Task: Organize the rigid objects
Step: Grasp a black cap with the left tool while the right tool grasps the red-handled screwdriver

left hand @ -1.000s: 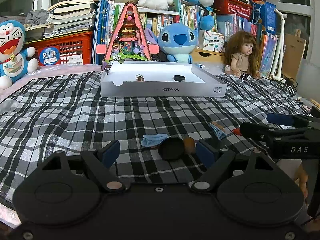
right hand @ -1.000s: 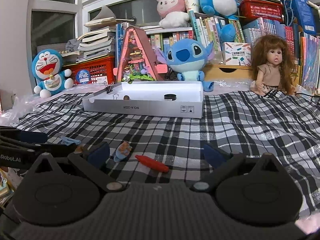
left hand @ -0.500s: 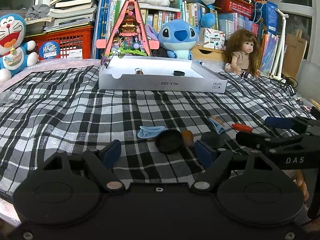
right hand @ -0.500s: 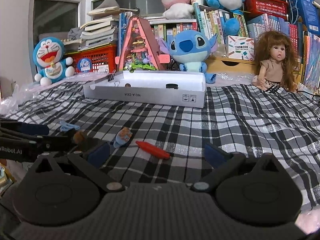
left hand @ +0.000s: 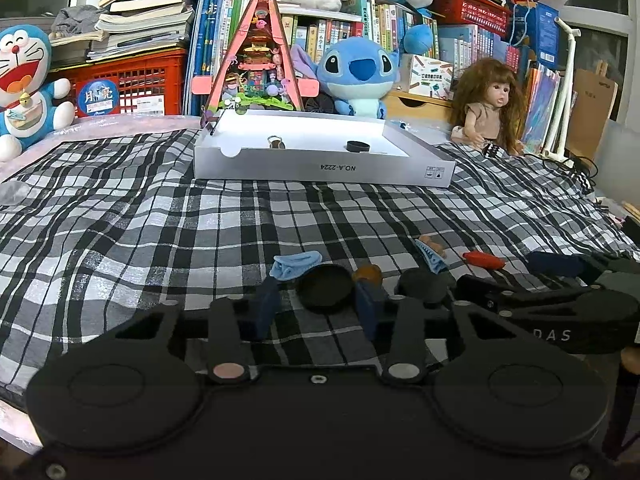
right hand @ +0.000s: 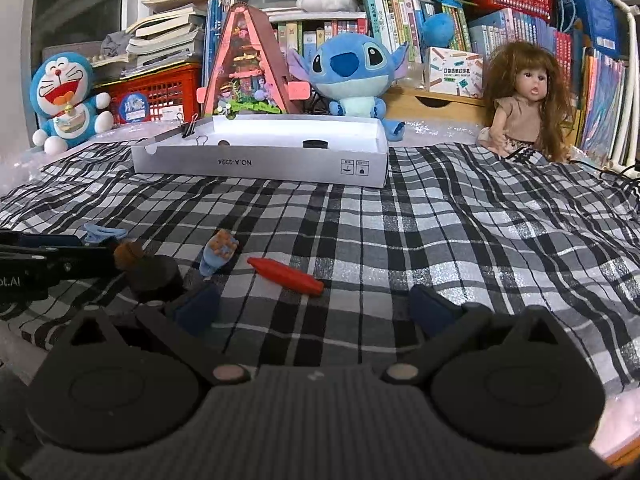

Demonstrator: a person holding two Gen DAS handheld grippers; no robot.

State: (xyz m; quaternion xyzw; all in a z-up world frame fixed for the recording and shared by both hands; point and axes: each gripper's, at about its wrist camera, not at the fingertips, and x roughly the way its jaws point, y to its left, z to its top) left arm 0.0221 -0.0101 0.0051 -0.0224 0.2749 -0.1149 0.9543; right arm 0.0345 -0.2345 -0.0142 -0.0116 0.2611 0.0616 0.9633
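1. Left gripper (left hand: 316,304): fingers had narrowed since a second earlier, when they stood wide apart; blue pads now flanked the black round lid (left hand: 325,291) on either side; contact with it could not be told
2. Right gripper (right hand: 314,310): jaws wide as before, nothing between them; it had shifted forward, so the red crayon-shaped piece (right hand: 285,274) lay just ahead of its fingers
3. Second black round piece (left hand: 425,285): on the cloth to the right of the lid, close to the right gripper's finger
4. Small brown object (left hand: 367,273): just beside the lid, at its right rim
5. Light blue clip (left hand: 295,265): just behind the lid, to its left
6. Small blue figure (right hand: 218,254): lying left of the red piece
7. White box (left hand: 320,168): far side of the cloth, unmoved, holding a metal ring (left hand: 275,142) and a black ring (left hand: 357,146)
8. Surface: black-and-white checked cloth (left hand: 160,232), rumpled
9. Room: Doraemon plush (left hand: 24,80), Stitch plush (left hand: 358,76), long-haired doll (left hand: 494,108), red crate (left hand: 132,84), shelves of books (left hand: 400,32) behind
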